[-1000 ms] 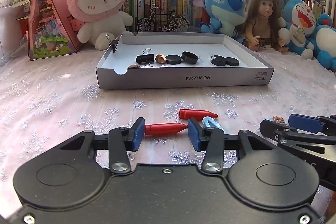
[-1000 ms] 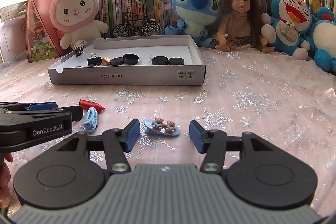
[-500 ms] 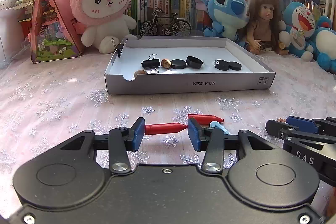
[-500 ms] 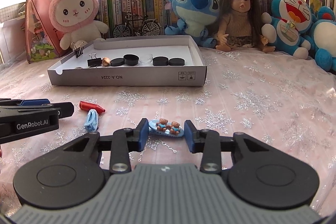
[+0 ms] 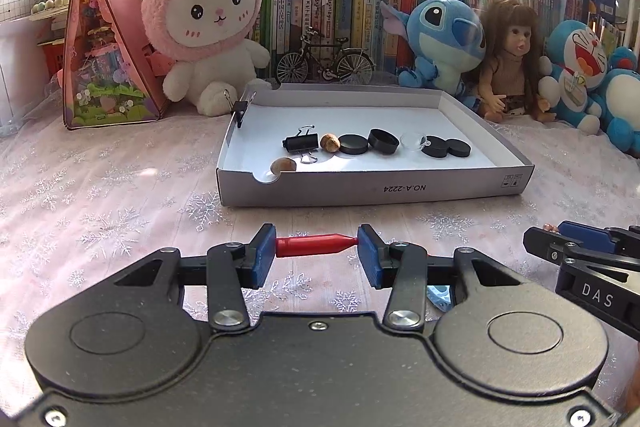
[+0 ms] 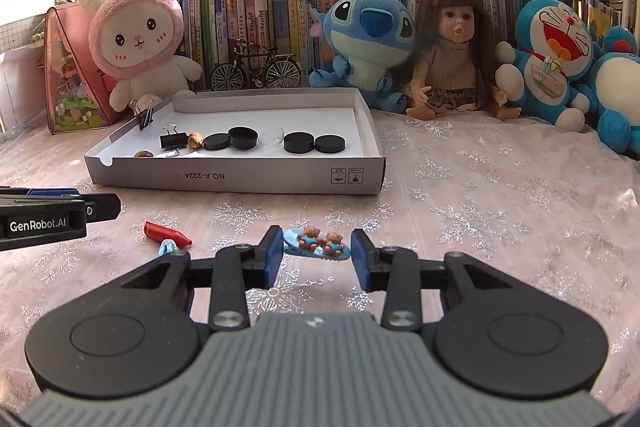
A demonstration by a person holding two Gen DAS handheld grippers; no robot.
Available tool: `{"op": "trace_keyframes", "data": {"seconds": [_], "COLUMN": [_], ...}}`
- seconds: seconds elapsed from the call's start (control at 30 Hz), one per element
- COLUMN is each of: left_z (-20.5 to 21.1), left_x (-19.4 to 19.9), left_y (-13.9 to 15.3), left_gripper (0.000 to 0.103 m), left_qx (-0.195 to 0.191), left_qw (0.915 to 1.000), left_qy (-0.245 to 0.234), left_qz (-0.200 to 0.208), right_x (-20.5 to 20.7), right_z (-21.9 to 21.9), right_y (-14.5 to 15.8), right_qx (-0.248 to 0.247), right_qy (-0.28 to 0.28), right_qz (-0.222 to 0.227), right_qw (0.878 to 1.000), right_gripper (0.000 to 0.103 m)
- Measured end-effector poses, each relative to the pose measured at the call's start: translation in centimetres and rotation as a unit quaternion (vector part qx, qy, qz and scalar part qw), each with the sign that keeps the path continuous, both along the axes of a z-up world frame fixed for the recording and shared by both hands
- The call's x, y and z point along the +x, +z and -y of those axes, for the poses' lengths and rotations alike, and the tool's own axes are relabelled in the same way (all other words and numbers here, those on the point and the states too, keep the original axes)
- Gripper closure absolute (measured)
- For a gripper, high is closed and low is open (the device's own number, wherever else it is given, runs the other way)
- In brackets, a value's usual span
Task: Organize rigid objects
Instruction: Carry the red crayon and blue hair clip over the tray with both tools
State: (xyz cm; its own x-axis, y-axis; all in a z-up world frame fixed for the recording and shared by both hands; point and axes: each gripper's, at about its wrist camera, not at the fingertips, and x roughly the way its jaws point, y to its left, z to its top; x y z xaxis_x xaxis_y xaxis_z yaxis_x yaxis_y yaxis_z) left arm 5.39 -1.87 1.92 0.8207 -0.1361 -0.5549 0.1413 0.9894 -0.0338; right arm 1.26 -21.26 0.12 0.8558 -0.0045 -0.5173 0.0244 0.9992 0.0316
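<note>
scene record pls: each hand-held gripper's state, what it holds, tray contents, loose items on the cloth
left hand-held gripper: shut on red crayon, gripped end to end
right hand-held gripper: shut on blue bear hair clip; jaws have just been closing
tray: white cardboard box lid, on snowflake tablecloth
tray contents: black binder clip, two nuts, black round caps, clear dish; second binder clip clipped on the left wall
loose items: second red crayon, light blue clip touching it
</note>
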Motion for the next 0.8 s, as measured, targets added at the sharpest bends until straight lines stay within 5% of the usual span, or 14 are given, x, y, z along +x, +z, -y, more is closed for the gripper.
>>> {"op": "trace_keyframes", "data": {"seconds": [0.6,0.8], "left_z": [-1.2,-2.1], "left_x": [4.1,6.2], "left_y": [2.9,3.5], "left_gripper": [0.06,0.06], "left_qx": [-0.02,-0.056], "left_qw": [0.9998,0.9976], "left_qy": [-0.007,-0.024], "left_qz": [0.004,-0.032], "right_x": [3.3,5.0], "right_z": [1.1,1.8], "right_y": [1.7,2.8], "right_qx": [0.005,0.017], "right_qy": [0.001,-0.001], "right_qz": [0.003,0.004], "right_qw": [1.0,1.0], "right_gripper": [0.06,0.06]}}
